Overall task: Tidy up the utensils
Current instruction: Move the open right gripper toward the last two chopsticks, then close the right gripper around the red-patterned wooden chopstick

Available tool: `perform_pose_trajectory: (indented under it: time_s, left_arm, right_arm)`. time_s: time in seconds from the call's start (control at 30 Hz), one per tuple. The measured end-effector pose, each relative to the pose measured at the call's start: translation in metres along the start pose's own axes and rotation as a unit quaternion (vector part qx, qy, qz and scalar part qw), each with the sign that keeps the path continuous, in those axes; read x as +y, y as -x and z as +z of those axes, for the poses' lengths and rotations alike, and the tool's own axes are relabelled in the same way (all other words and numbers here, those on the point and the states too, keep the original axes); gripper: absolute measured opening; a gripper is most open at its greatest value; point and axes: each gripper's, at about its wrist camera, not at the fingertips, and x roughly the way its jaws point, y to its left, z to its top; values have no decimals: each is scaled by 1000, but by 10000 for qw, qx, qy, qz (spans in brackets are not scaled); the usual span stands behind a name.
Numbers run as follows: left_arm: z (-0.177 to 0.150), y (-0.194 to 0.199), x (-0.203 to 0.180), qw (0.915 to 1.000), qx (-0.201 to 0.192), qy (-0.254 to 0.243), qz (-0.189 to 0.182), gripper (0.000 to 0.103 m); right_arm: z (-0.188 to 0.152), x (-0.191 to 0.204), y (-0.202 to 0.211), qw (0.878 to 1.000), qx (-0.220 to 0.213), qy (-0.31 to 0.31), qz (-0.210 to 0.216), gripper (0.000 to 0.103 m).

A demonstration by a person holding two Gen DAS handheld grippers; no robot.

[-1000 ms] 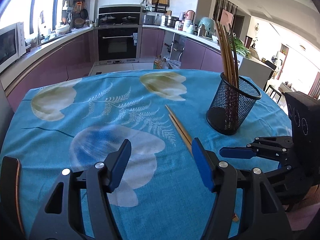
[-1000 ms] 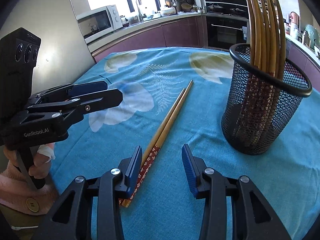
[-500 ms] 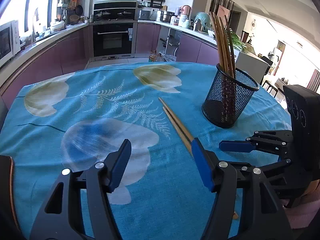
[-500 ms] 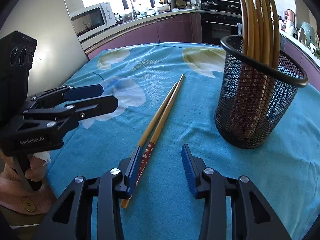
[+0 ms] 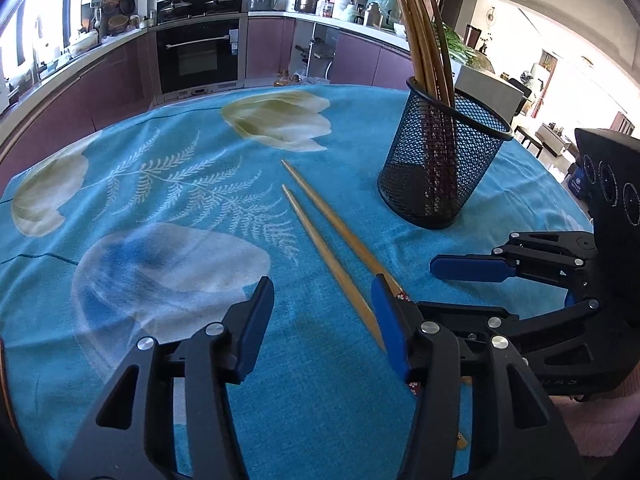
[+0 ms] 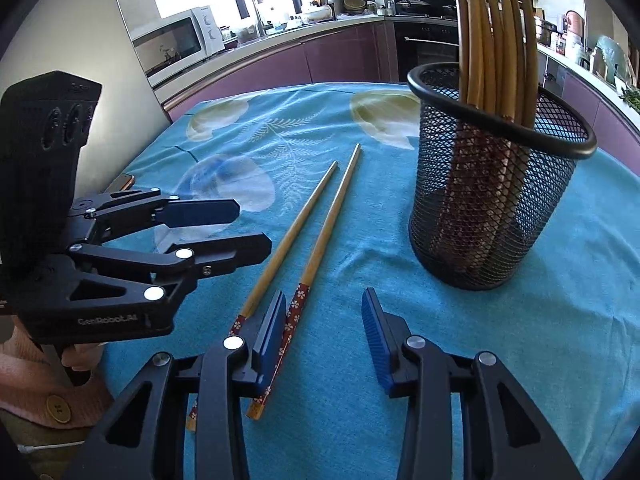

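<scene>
Two wooden chopsticks [image 5: 332,240] [image 6: 316,236] with red flowered ends lie side by side on the blue flowered tablecloth [image 5: 168,184]. A black mesh holder [image 5: 440,168] [image 6: 492,208] stands to their right with several chopsticks upright in it. My left gripper [image 5: 324,316] hovers over their thick ends. Its jaws are closing, and one stick runs under the gap beside the right pad, untouched. My right gripper [image 6: 324,316] is open. Its left finger covers the flowered ends and nothing is pinched. Each gripper shows in the other's view, the right gripper [image 5: 472,268] and the left gripper [image 6: 208,232].
The table's near edge lies just below both grippers, where a hand and pink sleeve [image 6: 24,384] hold the left tool. Kitchen counters, an oven [image 5: 200,56] and a microwave [image 6: 176,44] line the far walls.
My left gripper moved forward and down toward the chopsticks, and its jaws narrowed. The two chopsticks now lie a little further apart. The right gripper barely shifted.
</scene>
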Motion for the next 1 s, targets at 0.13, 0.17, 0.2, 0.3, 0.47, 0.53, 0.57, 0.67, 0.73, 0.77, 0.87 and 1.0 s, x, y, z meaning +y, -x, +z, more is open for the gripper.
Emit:
perform_pose_trajectory:
  time_s: [0.13, 0.17, 0.2, 0.3, 0.47, 0.53, 0.57, 0.67, 0.73, 0.77, 0.87, 1.0]
  left_arm:
    - [0, -11, -3, 9999, 156, -46, -27, 43]
    - [0, -13, -4, 9998, 177, -74, 13, 41]
    - [1, -14, -4, 9998, 187, -95, 41, 40]
    - [3, -16, -4, 9997, 202, -125, 48, 32]
    - [8, -21, 0, 9996, 222, -140, 103, 18]
    - [10, -22, 3, 9997, 226, -101, 88, 16]
    - [11, -22, 5, 9997, 225, -81, 80, 15]
    - [13, -22, 7, 9997, 216, -23, 116, 14]
    - [13, -21, 10, 9997, 212, 38, 147, 15]
    - [13, -21, 11, 9996, 213, 64, 162, 21]
    - [13, -21, 13, 9995, 202, 74, 211, 22]
    - [14, -23, 14, 9995, 197, 104, 208, 21]
  right_arm:
    - [1, -1, -1, 10000, 1, -14, 22, 38]
    - [2, 0, -1, 10000, 0, -8, 20, 38]
    - [2, 0, -2, 10000, -1, -9, 25, 38]
    - [4, 0, -4, 10000, -11, 1, 27, 38]
    - [10, 2, -10, 10000, -52, -8, -2, 36]
    - [14, 2, -13, 10000, -70, -42, 0, 33]
    - [16, 2, -15, 10000, -76, -50, -5, 33]
    - [21, 3, -21, 9999, -102, -40, -68, 30]
    - [25, 5, -25, 9999, -113, -34, -93, 30]
    - [27, 5, -26, 9999, -117, -23, -104, 30]
    - [31, 7, -31, 9998, -134, -10, -140, 30]
    - [34, 6, -33, 9997, -136, -67, -201, 22]
